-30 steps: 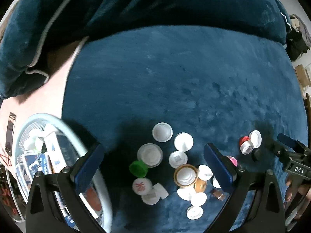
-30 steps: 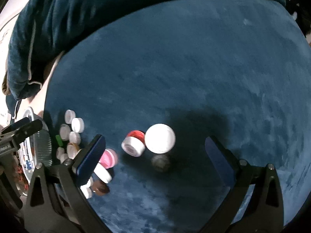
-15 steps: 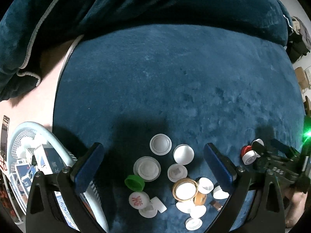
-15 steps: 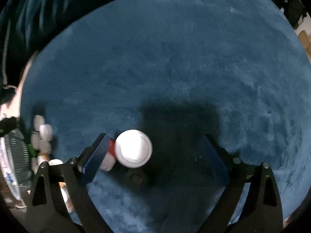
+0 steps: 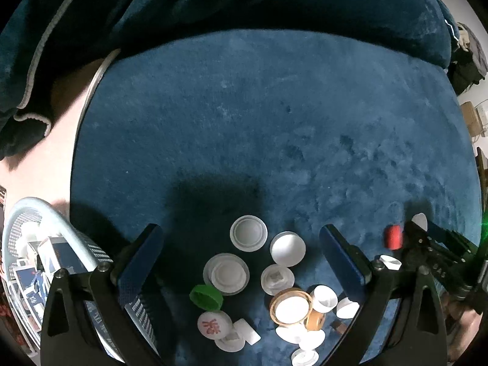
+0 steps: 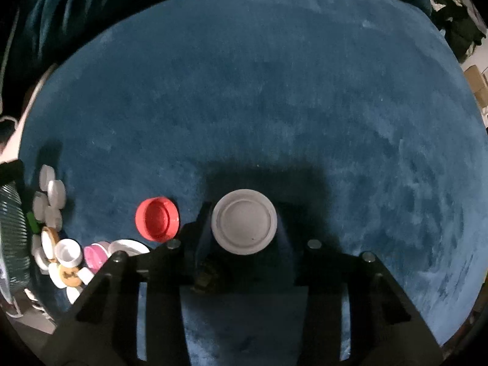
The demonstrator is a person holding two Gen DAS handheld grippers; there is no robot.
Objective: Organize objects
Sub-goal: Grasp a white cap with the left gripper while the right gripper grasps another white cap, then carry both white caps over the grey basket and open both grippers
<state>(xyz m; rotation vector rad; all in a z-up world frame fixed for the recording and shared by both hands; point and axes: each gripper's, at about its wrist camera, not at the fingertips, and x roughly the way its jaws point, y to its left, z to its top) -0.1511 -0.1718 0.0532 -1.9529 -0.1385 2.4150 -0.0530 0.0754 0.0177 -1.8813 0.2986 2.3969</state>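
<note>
Behind white lid (image 6: pixel 244 225), claw (image 6: pixel 242 228) tips

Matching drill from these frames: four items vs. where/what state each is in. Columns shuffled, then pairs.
1. right claw
2. left claw
3. red cap
4. green cap

A. open above the cap pile
B. lying open side up, left of the gripped cap
C. in the pile, beside the cap with red print
D. shut on the large white cap

Pairs: 1-D, 2-A, 3-B, 4-C
</note>
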